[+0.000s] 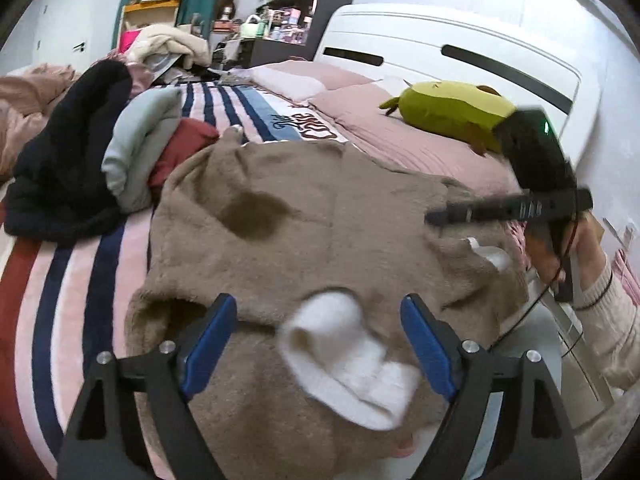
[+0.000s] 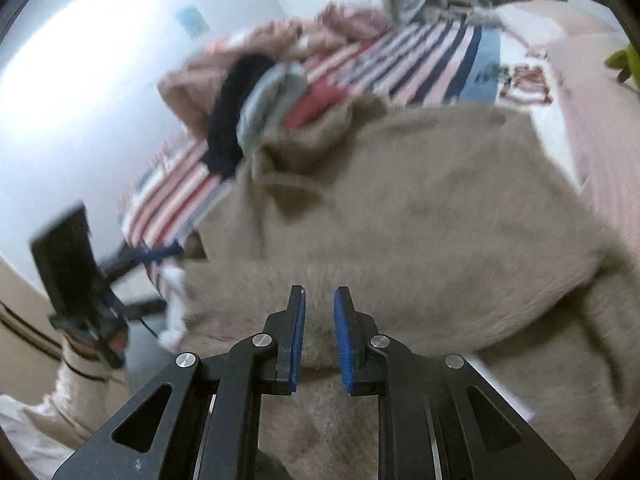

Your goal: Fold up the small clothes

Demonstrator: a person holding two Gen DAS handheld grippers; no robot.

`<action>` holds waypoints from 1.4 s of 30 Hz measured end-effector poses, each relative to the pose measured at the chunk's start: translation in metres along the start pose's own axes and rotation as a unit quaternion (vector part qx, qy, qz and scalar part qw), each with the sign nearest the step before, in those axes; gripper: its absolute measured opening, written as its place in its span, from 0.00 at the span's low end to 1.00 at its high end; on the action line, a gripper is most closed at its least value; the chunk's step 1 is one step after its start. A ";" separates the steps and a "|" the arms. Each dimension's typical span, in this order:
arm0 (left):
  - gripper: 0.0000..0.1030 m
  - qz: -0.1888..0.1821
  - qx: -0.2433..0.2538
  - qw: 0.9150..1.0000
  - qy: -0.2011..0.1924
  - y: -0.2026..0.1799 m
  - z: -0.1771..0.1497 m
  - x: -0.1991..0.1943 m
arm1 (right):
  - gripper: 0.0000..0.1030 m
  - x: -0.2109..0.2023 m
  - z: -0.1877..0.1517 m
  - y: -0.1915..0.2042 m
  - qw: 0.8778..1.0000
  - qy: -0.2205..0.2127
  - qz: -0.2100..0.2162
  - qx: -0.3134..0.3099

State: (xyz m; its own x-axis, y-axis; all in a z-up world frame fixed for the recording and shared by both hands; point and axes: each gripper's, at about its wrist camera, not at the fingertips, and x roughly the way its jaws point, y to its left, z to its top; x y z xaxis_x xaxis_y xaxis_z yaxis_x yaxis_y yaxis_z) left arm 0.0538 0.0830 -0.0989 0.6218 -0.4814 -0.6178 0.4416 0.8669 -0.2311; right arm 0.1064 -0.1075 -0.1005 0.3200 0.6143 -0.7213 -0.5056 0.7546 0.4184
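**Brown fleece garment spread on a striped bed**

The left gripper (image 1: 318,344) hangs released above the brown fleece garment (image 1: 320,208), a white cuff (image 1: 344,356) loose between its fingers. Only this view shows the green plush toy (image 1: 452,110). The right wrist view shows the right gripper (image 2: 320,334) nearly closed, pinching the garment's near edge.

The far right of the bed (image 1: 400,140) lies flat and passable up to the green plush toy (image 1: 448,110) by the headboard. On the left, a pile of dark, grey and red clothes (image 1: 100,160) blocks the way beside the brown fleece garment (image 1: 320,220).
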 end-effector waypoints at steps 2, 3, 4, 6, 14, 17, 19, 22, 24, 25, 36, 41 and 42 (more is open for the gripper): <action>0.80 0.006 -0.017 1.000 -0.001 0.007 -0.007 -0.002 | 0.11 0.019 -0.015 -0.003 0.999 0.042 -0.007 0.001; 0.82 0.017 -0.024 1.000 0.002 0.011 -0.011 -0.003 | 0.11 0.027 -0.023 -0.004 0.998 0.066 -0.010 -0.004; 0.86 0.024 -0.027 0.999 0.004 0.017 -0.015 -0.004 | 0.10 0.033 -0.031 -0.005 0.997 0.082 -0.013 -0.011; 0.88 0.038 -0.036 0.999 0.009 0.024 -0.021 -0.004 | 0.12 0.028 -0.038 -0.007 0.997 0.074 -0.007 -0.002; 0.93 0.080 -0.073 0.994 0.016 0.055 -0.034 -0.025 | 0.64 -0.099 -0.072 -0.037 0.995 -0.071 -0.054 0.039; 0.93 0.075 -0.092 0.992 0.038 0.071 -0.041 -0.025 | 0.71 -0.140 -0.102 -0.072 0.985 -0.084 -0.131 0.081; 0.93 0.065 -0.094 0.992 0.055 0.074 -0.046 -0.020 | 0.71 -0.147 -0.120 -0.099 0.981 -0.061 -0.145 0.113; 0.93 0.014 -0.118 0.989 0.085 0.073 -0.057 -0.004 | 0.71 -0.133 -0.143 -0.124 0.984 -0.018 -0.116 0.133; 0.92 -0.022 -0.129 0.987 0.097 0.068 -0.062 0.008 | 0.68 -0.121 -0.151 -0.132 0.987 -0.021 -0.039 0.156; 0.92 -0.013 -0.128 0.987 0.096 0.066 -0.062 0.012 | 0.68 -0.115 -0.153 -0.134 0.986 -0.026 -0.010 0.165; 0.40 0.023 -0.138 0.983 0.119 0.043 -0.046 0.029 | 0.37 -0.075 -0.134 -0.112 0.990 -0.066 0.041 0.115; 0.11 0.026 -0.146 0.984 0.095 0.036 -0.041 0.024 | 0.14 -0.064 -0.135 -0.118 0.984 -0.090 0.062 0.141; 0.10 0.029 -0.144 0.986 0.084 0.035 -0.039 0.016 | 0.14 -0.067 -0.135 -0.116 0.983 -0.097 0.070 0.140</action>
State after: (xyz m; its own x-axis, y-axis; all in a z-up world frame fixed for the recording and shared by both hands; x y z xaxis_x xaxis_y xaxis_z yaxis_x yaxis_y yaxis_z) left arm 0.0540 0.1107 -0.1466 0.5145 -0.4234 -0.7456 0.1923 0.9044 -0.3809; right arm 0.0351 -0.2671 -0.1752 0.4229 0.7288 -0.5385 -0.3243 0.6766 0.6611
